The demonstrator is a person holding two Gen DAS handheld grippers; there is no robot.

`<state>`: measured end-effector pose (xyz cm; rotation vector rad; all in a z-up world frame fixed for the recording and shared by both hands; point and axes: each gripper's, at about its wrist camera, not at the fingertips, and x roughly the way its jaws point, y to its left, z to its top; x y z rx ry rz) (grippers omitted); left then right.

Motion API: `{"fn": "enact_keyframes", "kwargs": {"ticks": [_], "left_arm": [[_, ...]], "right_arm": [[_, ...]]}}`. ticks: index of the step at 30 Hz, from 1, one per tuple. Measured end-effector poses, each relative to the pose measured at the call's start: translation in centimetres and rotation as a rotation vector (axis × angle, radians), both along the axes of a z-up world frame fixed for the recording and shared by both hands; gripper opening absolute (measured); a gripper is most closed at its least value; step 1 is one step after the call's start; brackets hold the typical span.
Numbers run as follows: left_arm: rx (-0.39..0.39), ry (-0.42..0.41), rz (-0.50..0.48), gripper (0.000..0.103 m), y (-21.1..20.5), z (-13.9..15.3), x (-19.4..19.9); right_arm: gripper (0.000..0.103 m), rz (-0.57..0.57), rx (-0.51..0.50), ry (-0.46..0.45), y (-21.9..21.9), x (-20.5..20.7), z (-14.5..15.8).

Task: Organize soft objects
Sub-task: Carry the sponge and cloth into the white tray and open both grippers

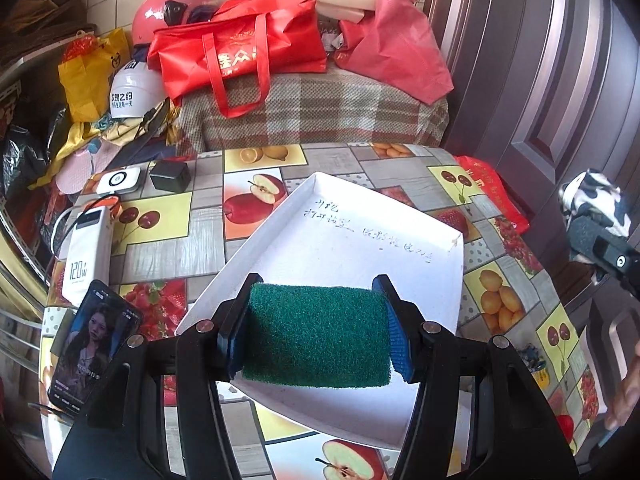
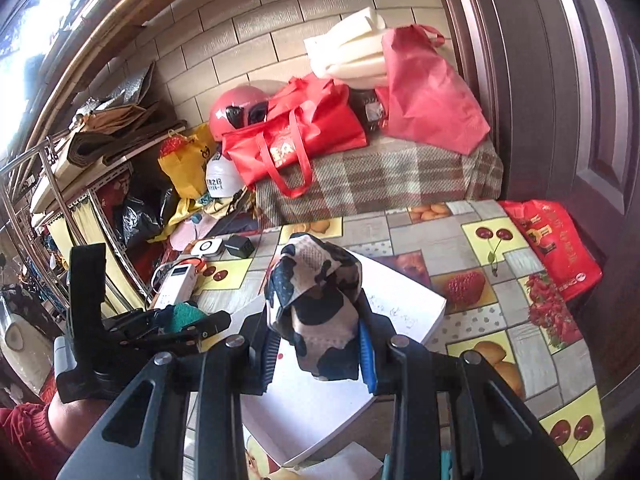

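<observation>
Fingers (image 1: 382, 312), left gripper (image 1: 318, 320): I have them pinching a green scouring pad (image 1: 318, 336), held above the near half of the tray. Fingers, right gripper (image 2: 316, 344): pinching a bunched cow-print cloth (image 2: 316, 300), raised over the tray's centre in the right wrist view.

Tabletop (image 1: 516, 280): fruit-pattern cover filling the middle and lower frame; its right edge drops away beside a brown door, its far edge meets a plaid-covered bench.

White tray (image 1: 360, 232): shallow, set at a diagonal, centre frame. I see only handwriting on its floor, no soft item resting in it.

Power bank (image 1: 86, 256), phone (image 1: 94, 344), black charger (image 1: 170, 176): left side of frame, near the tray's left rim.

Progress, my judgement: two soft items lifted, neither yet released; both placements remain.

Room, my judgement: the tray floor offers ample space. I watch its raised rim, the electronics at left, and the two grippers crowding each other over one tray.
</observation>
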<state>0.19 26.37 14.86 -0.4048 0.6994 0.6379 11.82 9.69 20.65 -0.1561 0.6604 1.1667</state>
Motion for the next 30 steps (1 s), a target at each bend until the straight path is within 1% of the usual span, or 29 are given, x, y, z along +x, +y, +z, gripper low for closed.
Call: {"fn": "enact_keyframes", "kwargs": {"ticks": [3,7,10,11,13,14,15,17,23,30], "left_arm": [[-0.021,0.026,-0.001,0.056,0.7,-1.5,0.8],[-0.068,0.066,0.006,0.056,1.8,-3.8,1.6],[-0.081,0.083,0.026,0.057,2.5,-5.1,1.9],[-0.084,0.084,0.036,0.058,2.7,-5.4,2.0],[-0.091,0.074,0.045,0.066,3.1,-6.0,2.0],[-0.088,0.067,0.055,0.087,3.2,-6.2,1.9],[-0.084,0.062,0.064,0.103,3.4,-6.3,1.9],[-0.072,0.062,0.074,0.103,3.6,-6.6,1.8],[-0.074,0.067,0.088,0.103,3.6,-7.2,1.8],[-0.066,0.043,0.09,0.103,2.5,-6.5,1.2]], "right_arm": [[0.033,0.009,-0.054,0.037,1.7,0.5,-2.5],[0.035,0.009,-0.114,0.088,3.7,1.2,-5.9],[0.035,0.006,-0.147,0.115,4.8,1.7,-7.9],[0.038,0.006,-0.153,0.123,5.1,1.8,-8.4],[0.06,0.013,-0.161,0.158,5.6,2.1,-9.2],[0.088,0.013,-0.161,0.171,5.7,2.3,-9.6],[0.103,0.007,-0.155,0.177,5.8,2.3,-9.8],[0.103,-0.01,-0.136,0.168,5.6,2.5,-10.0],[0.103,-0.037,-0.126,0.155,4.7,2.4,-10.0],[0.103,-0.076,-0.091,0.147,2.5,2.4,-8.8]]}}
